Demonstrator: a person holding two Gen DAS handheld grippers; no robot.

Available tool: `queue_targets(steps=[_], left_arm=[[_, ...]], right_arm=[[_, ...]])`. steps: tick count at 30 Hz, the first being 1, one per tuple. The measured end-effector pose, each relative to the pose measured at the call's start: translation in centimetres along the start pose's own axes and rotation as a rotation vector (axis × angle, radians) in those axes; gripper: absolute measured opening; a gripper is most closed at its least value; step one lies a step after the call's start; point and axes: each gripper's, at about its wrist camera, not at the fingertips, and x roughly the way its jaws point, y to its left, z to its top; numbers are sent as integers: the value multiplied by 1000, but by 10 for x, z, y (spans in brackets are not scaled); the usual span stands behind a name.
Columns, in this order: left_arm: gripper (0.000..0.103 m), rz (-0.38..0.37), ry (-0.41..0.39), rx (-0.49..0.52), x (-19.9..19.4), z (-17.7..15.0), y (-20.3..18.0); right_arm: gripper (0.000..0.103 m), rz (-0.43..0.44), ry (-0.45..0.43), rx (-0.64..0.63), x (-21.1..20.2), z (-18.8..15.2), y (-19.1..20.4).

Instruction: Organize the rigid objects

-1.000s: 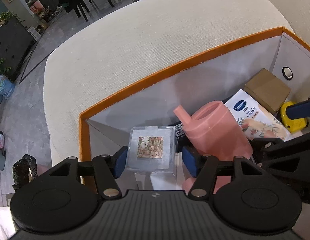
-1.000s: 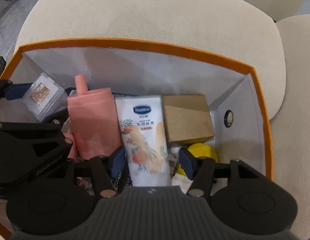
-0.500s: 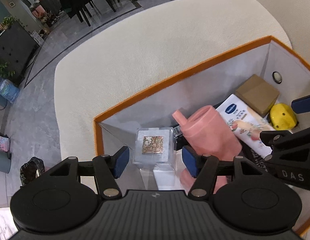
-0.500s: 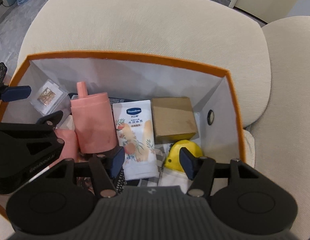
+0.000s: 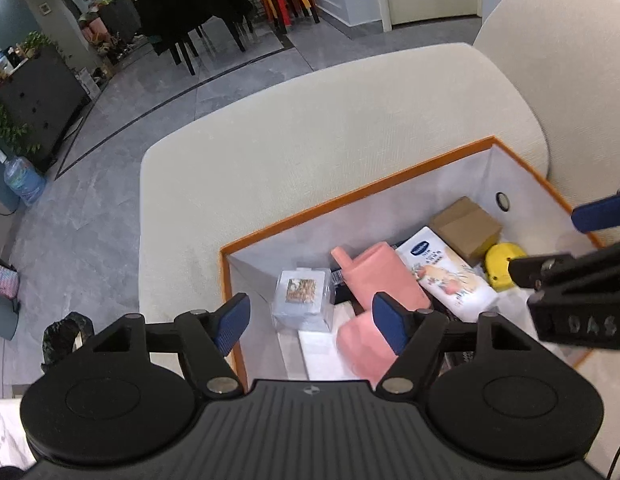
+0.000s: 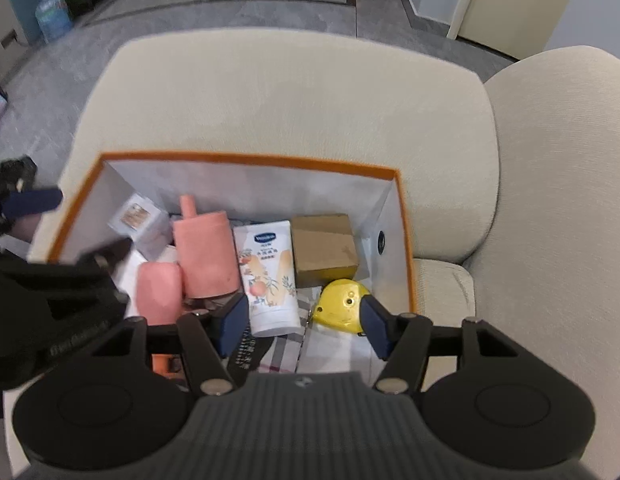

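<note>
An orange-rimmed white storage box stands on a cream sofa. In it lie a clear cube case, a pink spouted bottle, a pink cup, a white Vaseline tube, a brown cardboard box and a yellow tape measure. My left gripper is open and empty above the box's left end. My right gripper is open and empty above its right half.
The cream sofa cushion lies behind the box, with another cushion to the right. Grey floor, a water jug, a black bag and dining chairs lie beyond. A plaid cloth lines the box bottom.
Both grippers have risen and pulled back from the box, which looks smaller and farther now. The clear cube case stays in the box's left corner. Both stay open.
</note>
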Motion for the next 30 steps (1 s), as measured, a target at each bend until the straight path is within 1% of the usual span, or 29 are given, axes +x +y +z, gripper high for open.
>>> queue_targets(steps=[1,2,3,5,6,7,8,10,12,15,18,21,22,24,25,28,30], left_arm=[[85,0,-16,-18,-7,-2,2],[90,-8,-37,-39,-16,-5,4],[92,-17,-58,-59,-23,-9,5],[94,-20,-82,-81,-35,-15,7],[94,-16,-88,-87,-39,-16,7],[94,-9,-94,-91,-45,-19,7],[94,-2,-102,-94,-50,-22,6],[94,21,-122,-106,-58,-24,5],[94,34,-150,-138,-64,-29,4],[94,8,-173,-207,-69,-37,8],[94,15,-175,-262,-71,-45,11],[94,-3,-172,-307,-71,-53,18],[94,2,-159,-317,-71,-53,20],[94,24,-133,-341,-68,-55,23],[94,33,-129,-348,-70,-57,24],[98,43,-117,-368,-68,-65,22],[99,42,-109,-383,-65,-69,21]], right_arm=[[63,1,-11,3,-6,-1,-1],[64,5,-25,6,-13,-3,-2],[65,12,-41,10,-21,-6,-4],[68,30,-68,14,-34,-12,-6],[70,39,-85,14,-41,-16,-7],[74,42,-98,13,-45,-17,-7],[81,42,-114,12,-50,-20,-7],[87,24,-156,9,-61,-26,-8],[89,3,-198,3,-68,-33,-8],[95,5,-265,23,-77,-44,-9],[97,29,-315,42,-83,-56,-6],[99,55,-349,72,-85,-64,-4],[100,76,-360,87,-85,-66,-5],[100,119,-363,112,-83,-68,-7],[100,127,-359,113,-81,-68,-8],[101,101,-352,114,-73,-70,-7],[101,69,-316,117,-64,-71,-4]])
